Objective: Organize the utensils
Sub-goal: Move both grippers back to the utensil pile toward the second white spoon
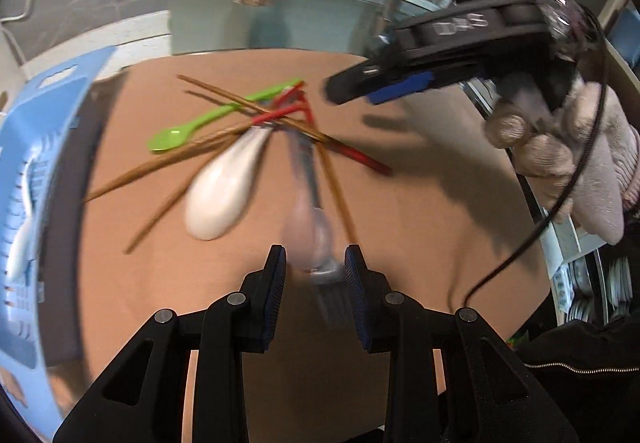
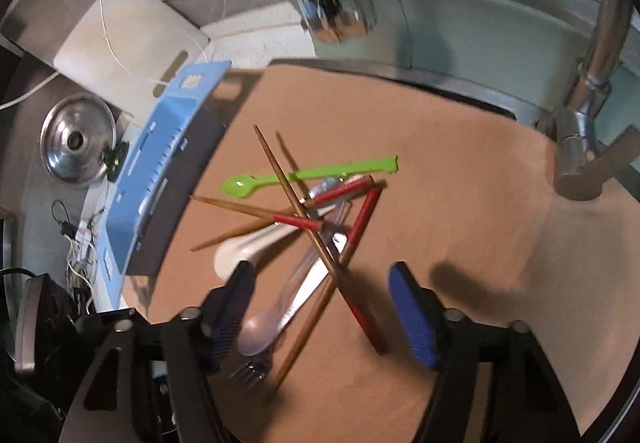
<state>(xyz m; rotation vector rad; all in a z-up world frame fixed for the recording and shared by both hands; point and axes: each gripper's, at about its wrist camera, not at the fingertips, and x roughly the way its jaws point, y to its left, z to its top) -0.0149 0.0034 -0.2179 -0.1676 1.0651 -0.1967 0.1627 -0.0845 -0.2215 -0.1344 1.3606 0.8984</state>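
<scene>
A tangled heap of utensils is lying on the brown tabletop (image 2: pixel 440 171), and the sorting is judged to be only beginning. The left hand-held gripper (image 1: pixel 315 263) is being held partly open above the near end of the heap, with the clear plastic spoon (image 1: pixel 308 239) and the metal fork (image 1: pixel 326 283) lying between its pads; nothing is being gripped. The right hand-held gripper (image 2: pixel 324 307) is being held wider apart, its pads straddling the crossed chopsticks (image 2: pixel 320 255) (red-handled ones among them), and nothing is being pressed there either.

In the left wrist view the green spoon (image 1: pixel 192 129) is lying at ten o'clock from the heap's centre, the white ladle-like spoon (image 1: pixel 224 191) at eight o'clock, and the blue rack (image 1: pixel 48 147) at nine o'clock on the tabletop's edge, presumably the destination.

For the step to go well, one piece is best being singled out, not a crossing of several. The green spoon is looking freest, though one chopstick is crossing its handle. A long piece is better being taken near its middle, so tilting is being avoided, and lifted slowly, since overlapping sticks may be getting dragged along. The two grippers are working close together, so clashes are to be watched for.
</scene>
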